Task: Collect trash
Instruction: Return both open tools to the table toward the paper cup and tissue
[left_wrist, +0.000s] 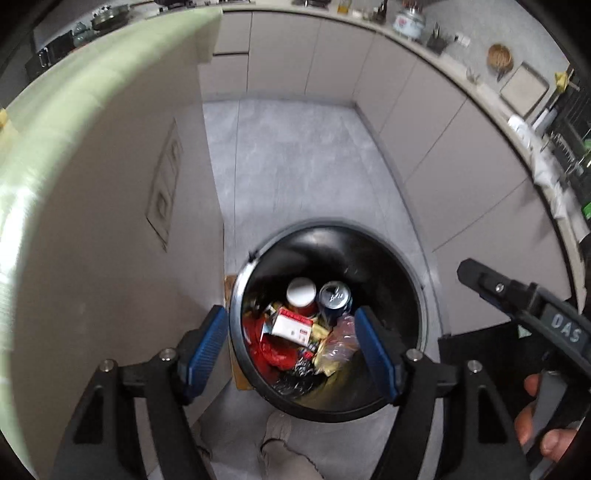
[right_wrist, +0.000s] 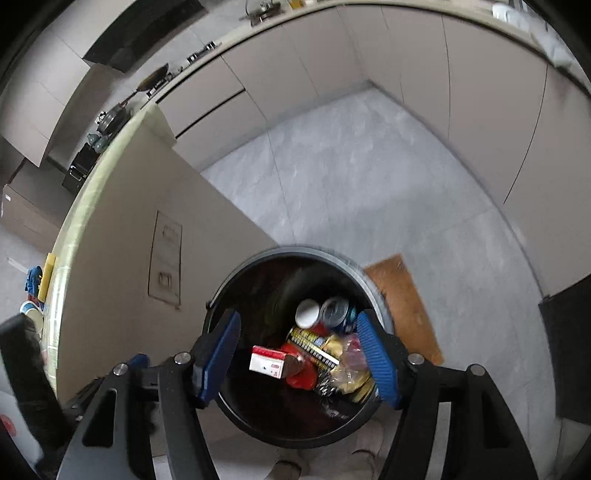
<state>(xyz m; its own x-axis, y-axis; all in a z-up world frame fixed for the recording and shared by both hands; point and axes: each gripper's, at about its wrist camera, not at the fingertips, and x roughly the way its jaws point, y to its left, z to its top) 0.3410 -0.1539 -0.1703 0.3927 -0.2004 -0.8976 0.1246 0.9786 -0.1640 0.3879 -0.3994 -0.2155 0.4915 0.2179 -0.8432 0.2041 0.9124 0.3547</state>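
Both tongs hang over the open black bin (left_wrist: 332, 236), looking almost straight down into it. Floor (left_wrist: 295, 166) grey tile, cabinet fronts around.

Left tongs (left_wrist: 291, 354): blue pads spread wide, nothing between them. Left pad sits outside the bin rim in this view, right pad over the opening.

Right tongs (right_wrist: 299, 354): also spread wide, empty. In the left wrist view the right tool shows at the far right edge with the person's hand (left_wrist: 543, 417) on its grip.

Trash is in the bin, heaped at the bottom:
- red-and-white box (right_wrist: 267, 363), long axis running roughly across the gap of the right tongs
- blue can (right_wrist: 336, 312), upright or nearly so, top facing the camera
- white-capped red container (right_wrist: 306, 314) just beside the can
- red wrapper (left_wrist: 269, 350), crinkled clear bag (left_wrist: 341, 339), yellow packets (right_wrist: 351, 380); some pieces too jumbled to name

Key relation: everything lies directly below both tongs, well down inside the bin, apart from the pads. Neither tool looks clearly nearer; the box sits more centred under the right one.

Judgement: with both tongs empty above a loaded bin, a drop looks complete. Any next piece would lie outside the bin; a brown board (right_wrist: 402, 306) rests on the floor just beside it. The counter (right_wrist: 70, 236) edge at left carries small items, unclear what.
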